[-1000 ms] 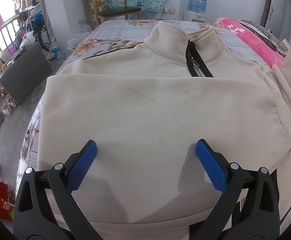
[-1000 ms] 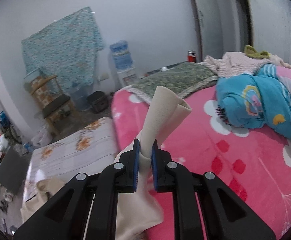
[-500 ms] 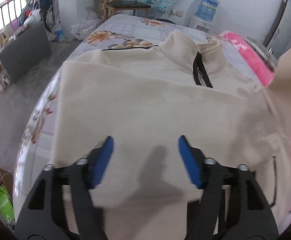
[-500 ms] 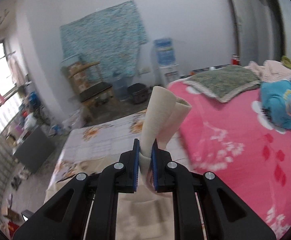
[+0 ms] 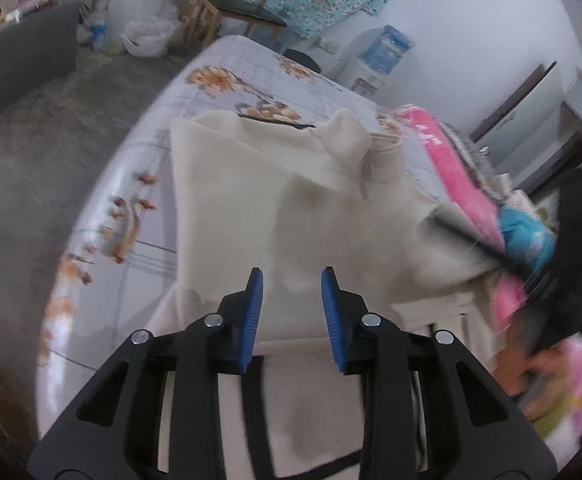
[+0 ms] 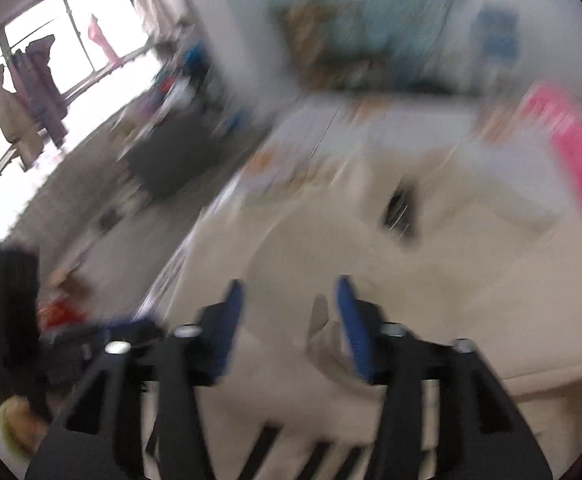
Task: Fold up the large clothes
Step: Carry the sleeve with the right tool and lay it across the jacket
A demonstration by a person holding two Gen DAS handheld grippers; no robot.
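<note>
A cream zip-neck sweatshirt [image 5: 251, 208] lies spread on the bed, one sleeve folded across its body. My left gripper [image 5: 291, 276] hovers over its lower part, its jaws closing with nothing between them. In the blurred right wrist view, my right gripper [image 6: 289, 284] is low over the sweatshirt [image 6: 431, 264] and its jaws are opening. A fold of cream sleeve [image 6: 323, 332] rests against the inner side of the right finger, and the pads do not press on it. The right gripper [image 5: 571, 264] also shows as a dark blur at the sweatshirt's right edge.
The bed has a floral grey sheet [image 5: 231, 92] and its left edge drops to the floor [image 5: 51, 168]. A pink blanket [image 5: 455, 168] and a blue bundle [image 5: 527, 236] lie to the right. A wooden chair [image 5: 243, 12] and a water dispenser [image 5: 383, 52] stand beyond the bed.
My right gripper swung down and left from over the pink blanket to the sweatshirt and released the sleeve. The left gripper's jaws narrowed as it drew back and turned.
</note>
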